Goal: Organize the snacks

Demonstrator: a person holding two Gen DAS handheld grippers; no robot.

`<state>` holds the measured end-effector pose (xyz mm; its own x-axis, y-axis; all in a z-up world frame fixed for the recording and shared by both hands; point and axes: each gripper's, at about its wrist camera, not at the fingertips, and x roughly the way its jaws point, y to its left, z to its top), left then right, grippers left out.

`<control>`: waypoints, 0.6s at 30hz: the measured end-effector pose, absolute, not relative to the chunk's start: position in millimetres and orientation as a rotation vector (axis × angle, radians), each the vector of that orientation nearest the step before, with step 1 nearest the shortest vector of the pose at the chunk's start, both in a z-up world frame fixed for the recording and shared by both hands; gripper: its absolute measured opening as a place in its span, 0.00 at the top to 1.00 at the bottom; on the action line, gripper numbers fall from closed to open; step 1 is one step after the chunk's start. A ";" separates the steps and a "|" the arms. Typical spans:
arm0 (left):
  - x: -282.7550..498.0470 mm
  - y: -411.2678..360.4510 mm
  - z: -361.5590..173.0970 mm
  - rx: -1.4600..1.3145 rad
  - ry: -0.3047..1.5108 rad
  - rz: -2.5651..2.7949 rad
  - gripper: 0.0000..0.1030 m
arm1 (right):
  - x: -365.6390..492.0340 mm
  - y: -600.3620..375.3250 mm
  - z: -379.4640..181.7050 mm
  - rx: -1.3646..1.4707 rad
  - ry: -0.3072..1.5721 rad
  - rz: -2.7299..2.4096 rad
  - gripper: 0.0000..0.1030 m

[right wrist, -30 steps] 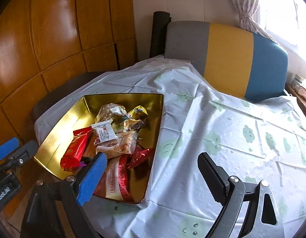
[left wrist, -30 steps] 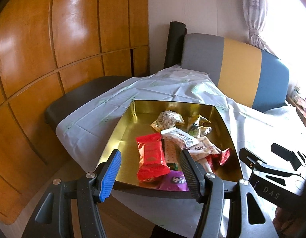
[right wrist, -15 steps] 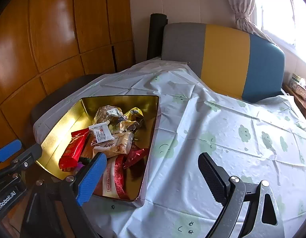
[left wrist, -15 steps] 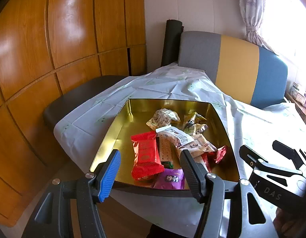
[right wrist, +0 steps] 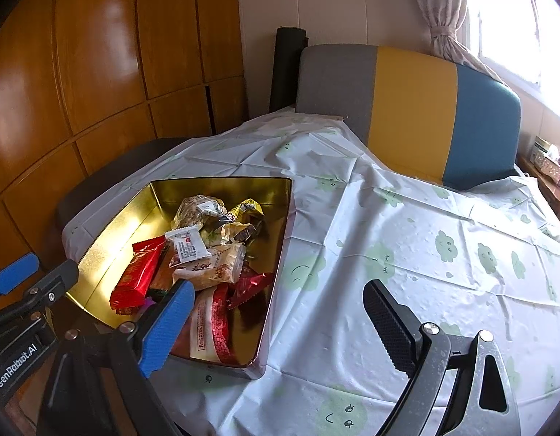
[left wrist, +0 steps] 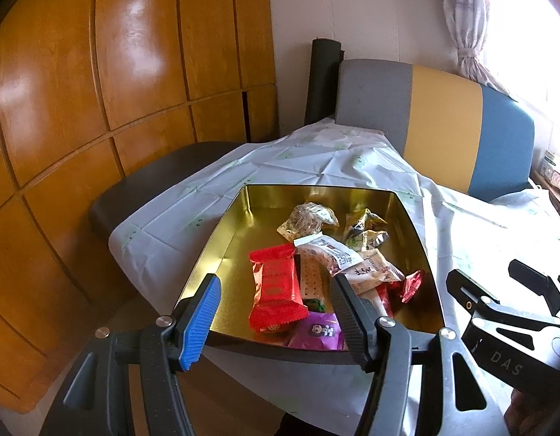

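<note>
- Hovering over the desk (right wrist: 389, 254), both tongs – left tongs (left wrist: 276, 312), right tongs (right wrist: 276, 323) – gape apart, holding nothing.
- Snack packets (left wrist: 338, 265) lie heaped inside the gold tin (left wrist: 221, 254) – whether already gathered or awaiting sorting is unclear.
- For any pick, pinch one wrapper's edge.

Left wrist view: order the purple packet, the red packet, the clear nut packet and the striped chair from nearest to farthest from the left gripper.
1. purple packet, tin's near edge, between the fingers
2. red packet, tin's left-middle
3. clear nut packet, tin's far end
4. striped chair, beyond the table
</note>
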<state>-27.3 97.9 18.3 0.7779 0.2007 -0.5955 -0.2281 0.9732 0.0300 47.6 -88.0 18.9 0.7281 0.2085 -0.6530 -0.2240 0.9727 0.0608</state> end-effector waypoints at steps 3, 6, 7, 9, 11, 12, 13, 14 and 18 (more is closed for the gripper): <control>-27.3 98.2 18.2 -0.048 0.640 0.233 0.39 | 47.5 -87.9 19.1 -0.023 0.717 0.237 0.08; -26.9 98.8 18.0 -0.052 0.643 0.229 0.39 | 46.9 -88.4 19.1 -0.025 0.718 0.238 0.08; -26.7 99.2 17.7 -0.055 0.644 0.229 0.39 | 46.6 -88.8 18.9 -0.025 0.718 0.238 0.07; -26.9 99.1 17.6 -0.055 0.644 0.232 0.39 | 46.5 -88.8 18.8 -0.027 0.717 0.237 0.08; -27.0 98.4 17.3 -0.049 0.642 0.238 0.39 | 46.1 -90.2 18.1 -0.029 0.719 0.238 0.07; -26.7 98.1 17.0 -0.048 0.642 0.240 0.39 | 46.2 -90.8 17.8 -0.028 0.721 0.237 0.07; -26.6 98.3 16.8 -0.049 0.642 0.238 0.39 | 46.1 -91.2 17.4 -0.027 0.721 0.236 0.07; -26.7 97.7 16.8 -0.049 0.642 0.237 0.39 | 46.1 -91.5 17.3 -0.028 0.721 0.236 0.07; -25.9 97.9 16.2 -0.050 0.646 0.240 0.39 | 46.1 -91.9 17.2 -0.029 0.719 0.235 0.07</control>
